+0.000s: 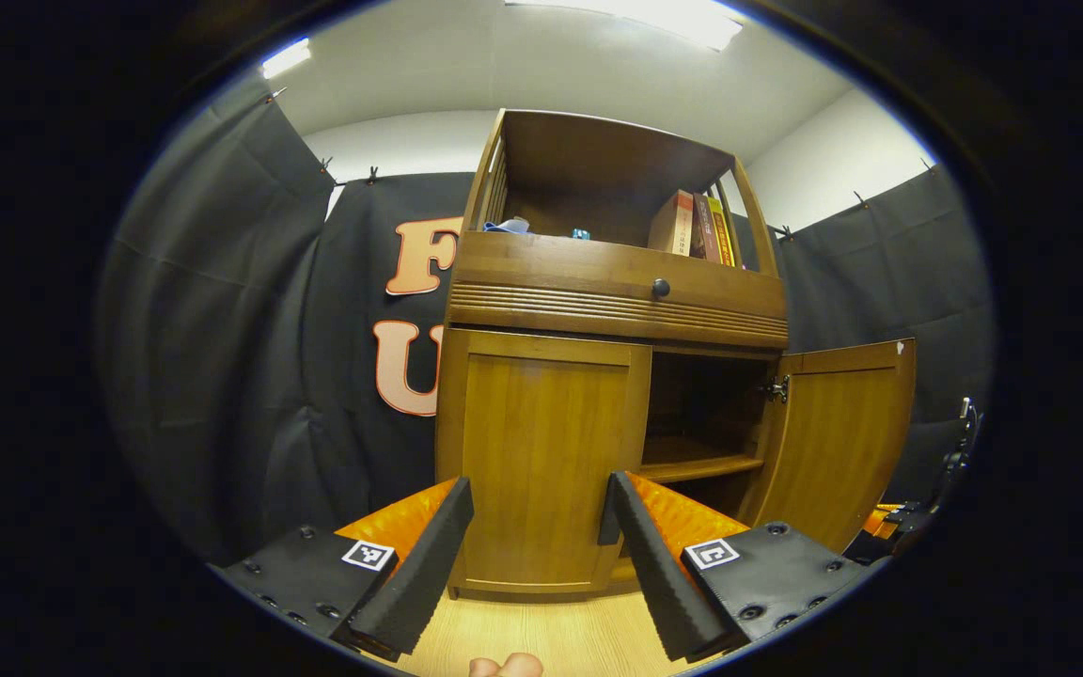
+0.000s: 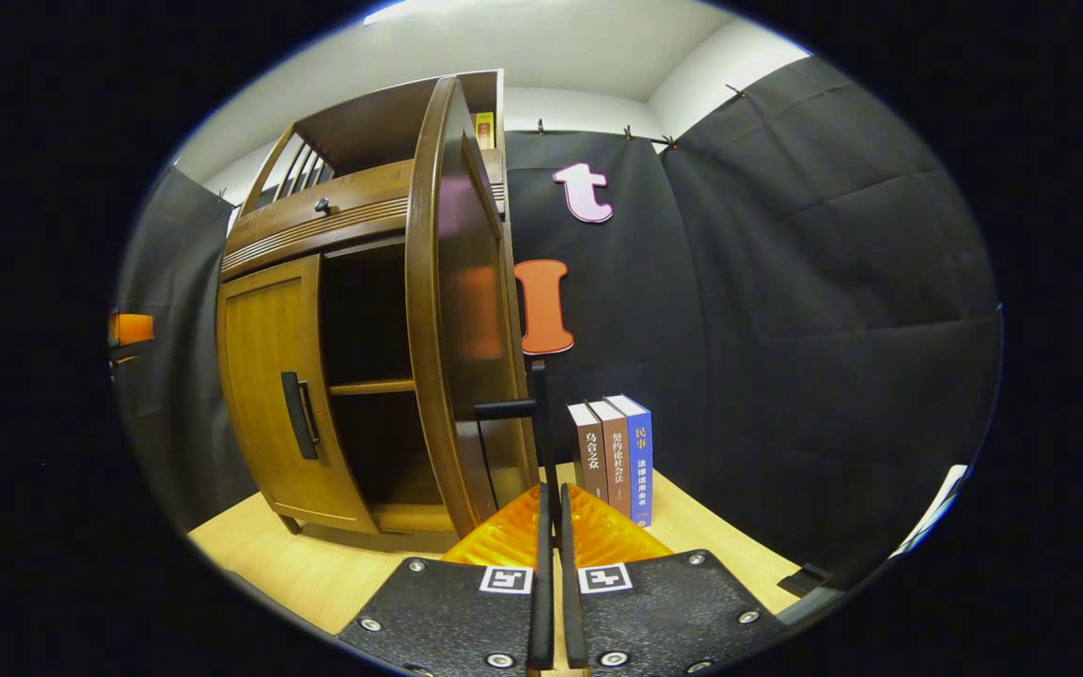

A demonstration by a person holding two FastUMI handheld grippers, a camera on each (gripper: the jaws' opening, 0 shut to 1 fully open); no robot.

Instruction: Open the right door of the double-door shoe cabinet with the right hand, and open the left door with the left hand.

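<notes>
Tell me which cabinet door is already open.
The right door, swung out on its hinge, exposing the shelf. The left door sits flush and closed.

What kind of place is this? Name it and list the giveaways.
Probably a staged recording booth, not a home: black cloth wall pinned up all round, a lone wooden shoe cabinet on a pale floor, three books standing beside it.

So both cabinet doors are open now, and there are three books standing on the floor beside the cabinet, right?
Not quite. Only the right door is open; the left door is shut, as the left gripper view shows. The three books do stand on the floor beside the cabinet.
</notes>
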